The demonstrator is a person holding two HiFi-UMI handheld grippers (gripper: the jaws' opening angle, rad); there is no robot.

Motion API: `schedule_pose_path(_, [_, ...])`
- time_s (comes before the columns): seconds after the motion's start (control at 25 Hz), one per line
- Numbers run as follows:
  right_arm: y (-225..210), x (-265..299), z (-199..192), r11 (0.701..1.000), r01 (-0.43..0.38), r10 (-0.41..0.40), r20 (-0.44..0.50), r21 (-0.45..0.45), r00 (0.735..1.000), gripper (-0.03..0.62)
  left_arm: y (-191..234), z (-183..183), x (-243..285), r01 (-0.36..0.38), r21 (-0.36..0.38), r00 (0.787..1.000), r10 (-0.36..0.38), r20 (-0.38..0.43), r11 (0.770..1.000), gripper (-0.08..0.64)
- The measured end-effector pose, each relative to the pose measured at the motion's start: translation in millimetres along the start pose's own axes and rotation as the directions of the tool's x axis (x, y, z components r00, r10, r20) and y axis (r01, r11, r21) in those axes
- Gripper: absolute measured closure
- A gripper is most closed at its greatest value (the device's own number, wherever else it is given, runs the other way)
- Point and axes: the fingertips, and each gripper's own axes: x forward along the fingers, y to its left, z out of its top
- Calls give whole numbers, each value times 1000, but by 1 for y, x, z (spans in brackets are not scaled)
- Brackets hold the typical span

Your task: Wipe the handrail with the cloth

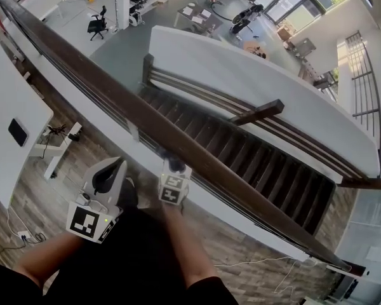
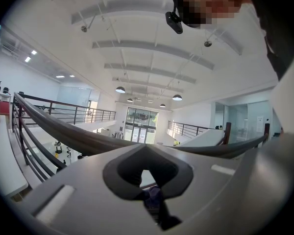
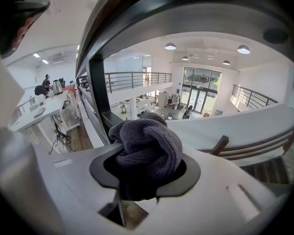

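The dark brown handrail (image 1: 114, 94) runs diagonally from top left to bottom right in the head view. My right gripper (image 1: 176, 168) is pressed up against its near side. In the right gripper view the right gripper (image 3: 147, 166) is shut on a bunched dark grey cloth (image 3: 148, 143), and the handrail (image 3: 186, 13) arches close overhead. My left gripper (image 1: 108, 173) hangs back on the near side of the rail, to the left of the right one. In its own view the left gripper (image 2: 147, 169) has its jaws together with nothing held, and the handrail (image 2: 78, 138) crosses beyond them.
Beyond the rail a dark staircase (image 1: 254, 151) drops to a lower floor with chairs and tables. A white desk (image 1: 13, 126) stands at the left, with cables on the wood floor beside it. Dark balusters (image 3: 99, 89) run under the rail.
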Motion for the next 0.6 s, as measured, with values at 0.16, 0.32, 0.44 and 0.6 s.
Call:
schedule_pose_path(0.16, [-12,-7,-7,1000,9,-8,-10,8,1000,442,-7,3,-2,-6,-19,1000,5,-7,1000,560])
schedule_pose_path(0.32, [-19,-14,-13,1000,4,-5,-5,-9,1000,442,-24,6,-7,6,-8,1000,-6,-10,1000,560])
schedule_pose_path(0.44, [-23,-15,-13,1000,2,-2,-7,-4,1000,442,-32,4,-7,0,-8,1000,-1,-24,1000,560])
schedule_pose_path(0.6, [-30,-18,-21,1000,-7,7,-20,-7,1000,442,-36,6,-10,-23,4,1000,23,-20,1000,560])
